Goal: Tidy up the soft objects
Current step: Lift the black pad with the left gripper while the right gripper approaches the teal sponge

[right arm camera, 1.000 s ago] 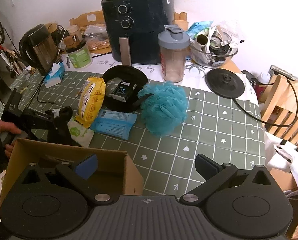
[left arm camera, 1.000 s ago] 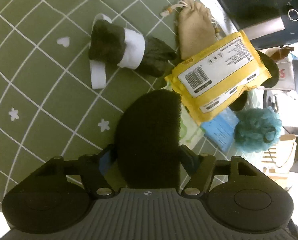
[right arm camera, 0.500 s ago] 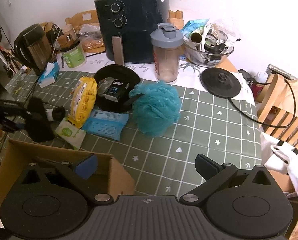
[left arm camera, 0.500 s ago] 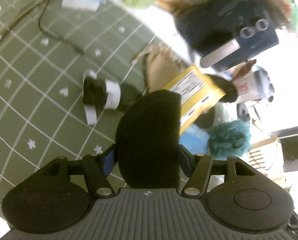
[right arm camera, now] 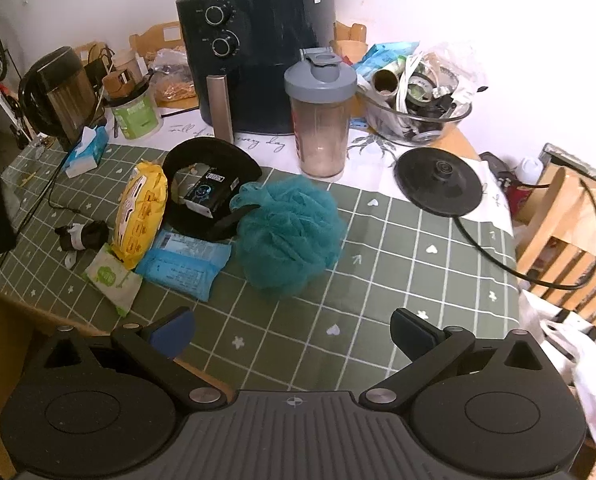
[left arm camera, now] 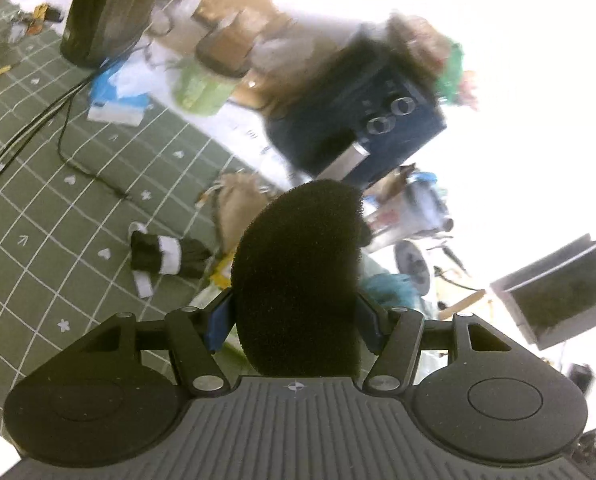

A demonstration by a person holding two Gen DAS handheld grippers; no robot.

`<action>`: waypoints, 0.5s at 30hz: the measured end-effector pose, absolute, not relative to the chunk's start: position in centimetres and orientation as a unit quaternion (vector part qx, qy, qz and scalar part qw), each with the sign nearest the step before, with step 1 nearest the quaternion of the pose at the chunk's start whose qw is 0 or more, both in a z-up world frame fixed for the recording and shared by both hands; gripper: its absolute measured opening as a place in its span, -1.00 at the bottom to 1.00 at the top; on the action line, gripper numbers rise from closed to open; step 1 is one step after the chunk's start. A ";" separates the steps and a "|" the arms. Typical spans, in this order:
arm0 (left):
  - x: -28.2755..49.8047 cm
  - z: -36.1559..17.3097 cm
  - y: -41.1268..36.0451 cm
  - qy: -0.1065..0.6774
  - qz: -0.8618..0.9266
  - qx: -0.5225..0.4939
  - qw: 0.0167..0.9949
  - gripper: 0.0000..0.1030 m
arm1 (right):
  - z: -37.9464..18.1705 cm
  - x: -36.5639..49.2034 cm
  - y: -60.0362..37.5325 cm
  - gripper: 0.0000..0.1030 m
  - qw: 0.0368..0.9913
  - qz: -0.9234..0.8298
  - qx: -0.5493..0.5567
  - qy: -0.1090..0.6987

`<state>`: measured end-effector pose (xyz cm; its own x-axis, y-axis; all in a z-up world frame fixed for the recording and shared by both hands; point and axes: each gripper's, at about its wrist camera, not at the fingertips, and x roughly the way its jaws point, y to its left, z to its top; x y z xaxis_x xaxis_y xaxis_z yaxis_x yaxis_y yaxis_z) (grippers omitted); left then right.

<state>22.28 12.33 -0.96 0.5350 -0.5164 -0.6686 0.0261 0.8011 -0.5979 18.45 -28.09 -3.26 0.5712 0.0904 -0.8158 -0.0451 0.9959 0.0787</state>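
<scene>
Left gripper (left arm camera: 293, 320) clamps black foam sponge (left arm camera: 298, 276), held in the air above the green tablecloth (left arm camera: 57, 216); right gripper (right arm camera: 291, 336) open, empty.
Sponge pinched at its sides, likely headed to cardboard box (right arm camera: 1, 344); teal loofah (right arm camera: 289, 236) and wipes packs unsorted on table.

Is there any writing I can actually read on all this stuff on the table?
"full of ... every day": script on the white cloth, partly hidden by the air fryer.
Too small or blurred: yellow packet, blue wipes pack, green jar, black box, shaker bottle.
</scene>
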 end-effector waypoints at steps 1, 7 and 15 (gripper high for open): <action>21.8 -0.5 12.2 0.449 -0.167 -0.272 0.835 0.18 | -3.5 18.7 -28.1 1.00 0.886 0.043 0.027 0.461; 19.1 1.0 11.2 0.440 -0.187 -0.266 0.837 0.18 | -5.3 20.5 -27.6 1.00 0.890 0.063 0.029 0.451; 16.2 1.2 9.0 0.444 -0.195 -0.245 0.840 0.18 | -8.3 23.2 -26.9 1.00 0.906 0.070 0.007 0.418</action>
